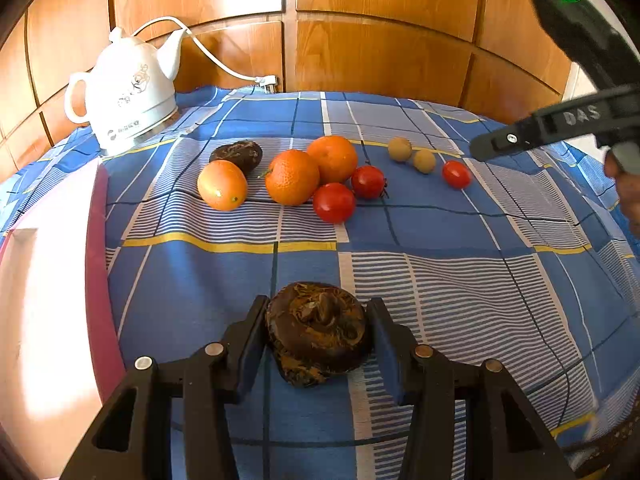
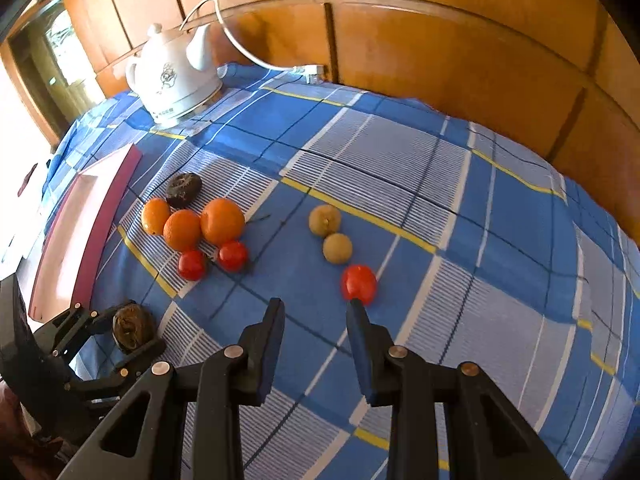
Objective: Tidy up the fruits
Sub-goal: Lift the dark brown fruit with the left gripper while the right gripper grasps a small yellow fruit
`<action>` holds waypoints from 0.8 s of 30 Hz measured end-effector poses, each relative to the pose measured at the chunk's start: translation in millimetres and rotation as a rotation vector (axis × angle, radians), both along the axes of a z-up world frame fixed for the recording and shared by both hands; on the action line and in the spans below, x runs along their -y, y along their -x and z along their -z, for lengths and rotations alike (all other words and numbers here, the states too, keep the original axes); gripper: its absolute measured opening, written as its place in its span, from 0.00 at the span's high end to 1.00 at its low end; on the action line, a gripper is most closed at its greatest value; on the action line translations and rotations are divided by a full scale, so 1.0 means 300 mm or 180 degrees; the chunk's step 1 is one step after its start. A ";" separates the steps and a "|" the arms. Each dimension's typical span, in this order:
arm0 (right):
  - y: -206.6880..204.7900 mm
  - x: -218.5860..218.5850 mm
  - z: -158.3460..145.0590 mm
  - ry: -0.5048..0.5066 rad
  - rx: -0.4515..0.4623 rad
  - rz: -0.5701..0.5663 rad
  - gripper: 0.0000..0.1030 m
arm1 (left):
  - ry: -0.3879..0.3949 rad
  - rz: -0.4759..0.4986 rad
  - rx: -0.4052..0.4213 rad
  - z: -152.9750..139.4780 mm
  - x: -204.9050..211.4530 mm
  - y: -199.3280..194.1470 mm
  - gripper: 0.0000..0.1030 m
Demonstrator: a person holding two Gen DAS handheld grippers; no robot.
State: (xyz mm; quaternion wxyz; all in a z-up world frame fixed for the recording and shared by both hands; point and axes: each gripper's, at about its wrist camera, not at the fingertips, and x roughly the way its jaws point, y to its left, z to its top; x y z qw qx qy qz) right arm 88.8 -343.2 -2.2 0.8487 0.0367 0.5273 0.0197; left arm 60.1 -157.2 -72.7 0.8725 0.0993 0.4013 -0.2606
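Note:
My left gripper point(image 1: 318, 308) is shut on a dark brown wrinkled fruit point(image 1: 318, 332), low over the blue checked cloth point(image 1: 440, 280); the same grip shows in the right wrist view point(image 2: 132, 328). My right gripper point(image 2: 315, 307) stands open with nothing between its fingers, its right fingertip just short of a lone red tomato point(image 2: 359, 284). Two tan round fruits point(image 2: 325, 220) lie beyond that tomato. To the left, three oranges point(image 2: 222, 221), two more tomatoes point(image 2: 233, 255) and a second dark fruit point(image 2: 183, 189) lie in a cluster.
A white kettle point(image 1: 128, 88) with its cord stands at the far left corner against the wooden wall panels point(image 1: 380, 20). A pink tray with a maroon rim point(image 2: 88, 224) lies along the table's left side. A hand point(image 1: 630, 188) shows at the right edge.

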 end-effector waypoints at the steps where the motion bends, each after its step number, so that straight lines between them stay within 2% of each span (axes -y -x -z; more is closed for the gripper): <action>1: -0.015 0.002 0.005 0.0010 -0.0032 -0.0023 0.69 | 0.0007 0.0000 -0.0003 0.000 0.000 -0.001 0.52; 10: -0.117 0.003 0.066 0.0095 -0.0248 -0.0261 0.66 | 0.0050 0.0011 -0.0005 0.000 -0.004 -0.002 0.52; 19: -0.212 -0.018 0.133 0.0398 -0.0345 -0.0327 0.65 | 0.0068 0.0014 -0.0006 0.002 -0.004 -0.006 0.52; 21: -0.227 -0.026 0.153 0.0579 -0.0351 -0.0340 0.65 | 0.0069 0.0014 -0.0006 0.002 -0.004 -0.005 0.52; 23: -0.234 -0.029 0.168 0.0721 -0.0375 -0.0363 0.67 | 0.0064 0.0014 -0.0002 0.002 -0.003 -0.005 0.52; 24: -0.233 -0.030 0.169 0.0766 -0.0361 -0.0367 0.78 | 0.0063 0.0014 0.0002 0.002 -0.002 -0.006 0.52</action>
